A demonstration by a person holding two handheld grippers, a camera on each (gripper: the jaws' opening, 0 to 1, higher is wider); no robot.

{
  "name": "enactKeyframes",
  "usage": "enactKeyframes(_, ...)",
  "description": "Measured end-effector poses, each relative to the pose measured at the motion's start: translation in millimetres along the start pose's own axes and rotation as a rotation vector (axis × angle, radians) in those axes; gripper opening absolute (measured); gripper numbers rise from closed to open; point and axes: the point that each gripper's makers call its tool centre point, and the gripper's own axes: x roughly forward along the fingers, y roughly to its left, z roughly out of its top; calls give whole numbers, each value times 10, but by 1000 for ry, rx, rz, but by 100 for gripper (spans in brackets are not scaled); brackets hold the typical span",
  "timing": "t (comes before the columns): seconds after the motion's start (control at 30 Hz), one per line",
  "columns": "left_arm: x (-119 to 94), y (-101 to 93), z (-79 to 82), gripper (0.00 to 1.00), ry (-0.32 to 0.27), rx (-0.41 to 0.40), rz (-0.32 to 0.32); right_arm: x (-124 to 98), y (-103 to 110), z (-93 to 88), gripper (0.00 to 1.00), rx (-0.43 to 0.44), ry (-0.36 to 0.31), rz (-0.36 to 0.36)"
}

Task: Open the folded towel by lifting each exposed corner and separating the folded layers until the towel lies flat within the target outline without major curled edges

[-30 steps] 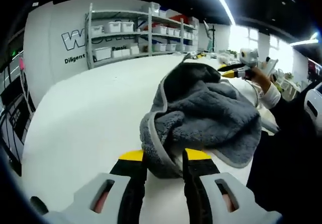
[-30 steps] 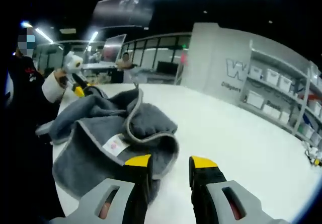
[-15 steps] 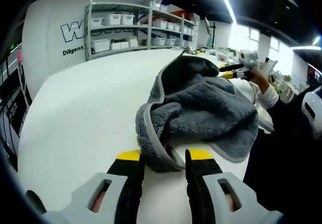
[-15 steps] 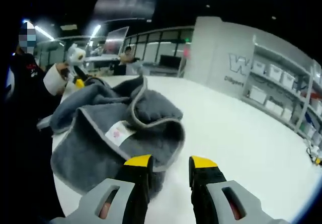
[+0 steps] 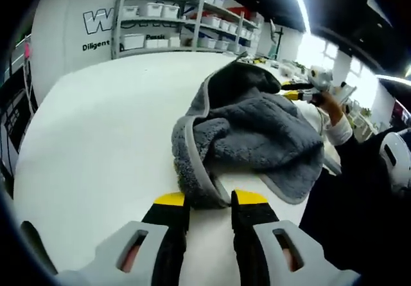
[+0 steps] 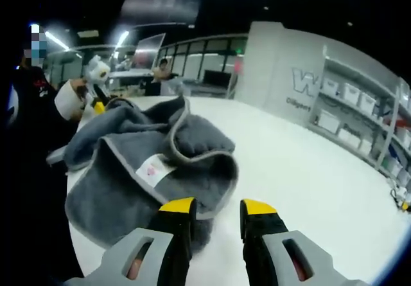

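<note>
Your left tongs (image 5: 209, 199) now pinch the towel (image 5: 257, 138) corner; right tongs (image 6: 215, 207) hang open, empty, over the worktop (image 6: 308, 170). Towel's bunched higher, nowhere near flat.

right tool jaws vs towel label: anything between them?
Only towel: the grey towel with its pale hem runs from the white label down to the right tool, in the right gripper view.

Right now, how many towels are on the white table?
1. A single grey towel, bunched and still folded, lies near the white table edge closest to the person; its white label faces up. Folds may hide more.
</note>
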Motion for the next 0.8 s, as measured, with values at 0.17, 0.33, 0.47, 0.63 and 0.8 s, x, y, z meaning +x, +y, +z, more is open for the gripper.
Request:
enactKeyframes(0.17, 12, -2, -29, 24, 18, -28, 2, -14, 4, 5, 25, -2, -1, -2)
enactKeyframes(0.33, 35, -3, -26, 18, 14, -57, 4, -6, 24, 4, 25, 3, 0, -3)
enactKeyframes(0.47, 56, 14, -18, 14, 6, -59, 9, -6, 30, 5, 25, 3, -1, -4)
enactKeyframes(0.63, 24, 30, 3, 10, -11, 17, 36, -9, -23, -20, 25, 54, -5, -17)
enactKeyframes(0.8, -32, 34, 74, 9, -44, -3, 35, -21, -33, -21, 25, 72, -12, -20)
